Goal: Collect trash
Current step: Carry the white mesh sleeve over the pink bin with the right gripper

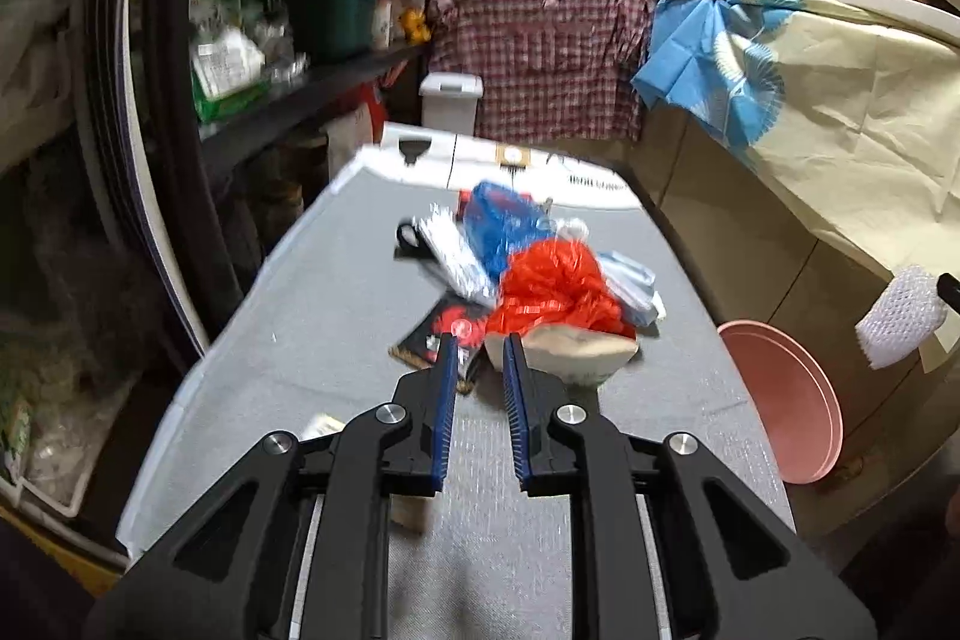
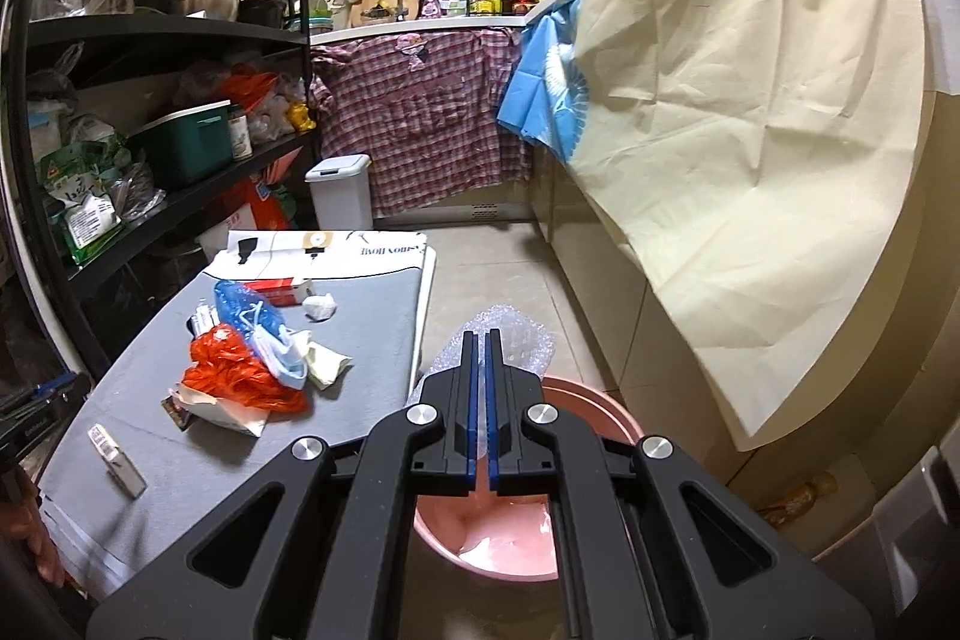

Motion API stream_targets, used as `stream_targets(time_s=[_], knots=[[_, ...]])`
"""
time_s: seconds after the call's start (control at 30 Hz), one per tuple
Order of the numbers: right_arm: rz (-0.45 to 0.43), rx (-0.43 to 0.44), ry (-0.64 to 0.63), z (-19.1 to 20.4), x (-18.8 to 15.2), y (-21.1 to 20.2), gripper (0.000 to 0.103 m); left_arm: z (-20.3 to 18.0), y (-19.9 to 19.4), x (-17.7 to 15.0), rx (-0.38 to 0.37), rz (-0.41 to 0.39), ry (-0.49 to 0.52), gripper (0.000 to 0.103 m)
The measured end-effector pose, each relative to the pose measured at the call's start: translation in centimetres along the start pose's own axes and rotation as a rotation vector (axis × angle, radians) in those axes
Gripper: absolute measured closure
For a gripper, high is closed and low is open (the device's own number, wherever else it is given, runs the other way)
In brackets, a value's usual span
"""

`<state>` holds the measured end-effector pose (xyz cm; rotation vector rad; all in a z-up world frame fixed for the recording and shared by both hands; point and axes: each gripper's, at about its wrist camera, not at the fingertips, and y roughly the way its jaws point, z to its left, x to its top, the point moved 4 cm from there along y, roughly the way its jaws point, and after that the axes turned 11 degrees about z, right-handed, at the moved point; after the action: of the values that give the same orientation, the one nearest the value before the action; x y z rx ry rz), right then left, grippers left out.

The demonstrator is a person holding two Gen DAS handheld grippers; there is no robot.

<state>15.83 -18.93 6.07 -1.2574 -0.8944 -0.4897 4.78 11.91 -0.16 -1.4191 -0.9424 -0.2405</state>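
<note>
A heap of trash lies on the grey mat: a red plastic bag, a blue bag, a cream paper bag and a black packet. My left gripper hovers just short of the heap, its jaws a narrow gap apart with nothing between them. My right gripper is shut on a sheet of bubble wrap above the pink basin on the floor.
A small white box, a crumpled tissue and a red-white carton also lie on the mat. A white lidded bin stands at the back. Dark shelves line the left; a cloth-draped counter lines the right.
</note>
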Motion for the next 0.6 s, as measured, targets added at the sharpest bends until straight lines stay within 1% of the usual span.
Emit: stream_targets(time_s=[0.07, 0.17, 0.2, 0.23, 0.3, 0.37, 0.4, 0.43, 0.53, 0.6], knots=[[-0.003, 0.001, 0.004, -0.4, -0.2, 0.2, 0.101, 0.9, 1.1, -0.4, -0.025, 0.041, -0.043, 0.086], [0.002, 0.007, 0.022, -0.9, -0.6, 0.7, 0.101, 2.5, 1.9, -0.9, -0.013, 0.066, -0.102, 0.085], [0.001, 0.010, 0.026, -1.0, -0.7, 0.8, 0.101, 3.2, 2.3, -1.1, -0.001, 0.077, -0.120, 0.082], [0.001, 0.016, 0.030, -1.0, -1.0, 0.9, 0.101, 3.5, 2.5, -1.1, 0.009, 0.084, -0.133, 0.073], [0.004, 0.024, 0.035, -1.1, -1.2, 1.2, 0.101, 4.7, 3.1, -1.4, 0.032, 0.096, -0.176, 0.060], [0.012, 0.037, 0.041, -1.2, -1.5, 1.7, 0.101, 5.5, 3.5, -1.6, 0.041, 0.105, -0.204, 0.055], [0.016, 0.046, 0.044, -1.2, -1.6, 1.9, 0.101, 5.9, 3.9, -1.7, 0.046, 0.111, -0.217, 0.049], [0.019, 0.052, 0.046, -1.2, -1.7, 2.1, 0.101, 6.0, 4.1, -1.7, 0.048, 0.115, -0.219, 0.041], [0.035, 0.067, 0.051, -1.4, -2.1, 2.9, 0.101, 5.7, 5.9, -1.9, 0.051, 0.154, -0.202, 0.033], [0.045, 0.078, 0.056, -1.5, -2.3, 3.4, 0.101, 5.0, 6.4, -1.9, 0.093, 0.148, -0.148, 0.028]])
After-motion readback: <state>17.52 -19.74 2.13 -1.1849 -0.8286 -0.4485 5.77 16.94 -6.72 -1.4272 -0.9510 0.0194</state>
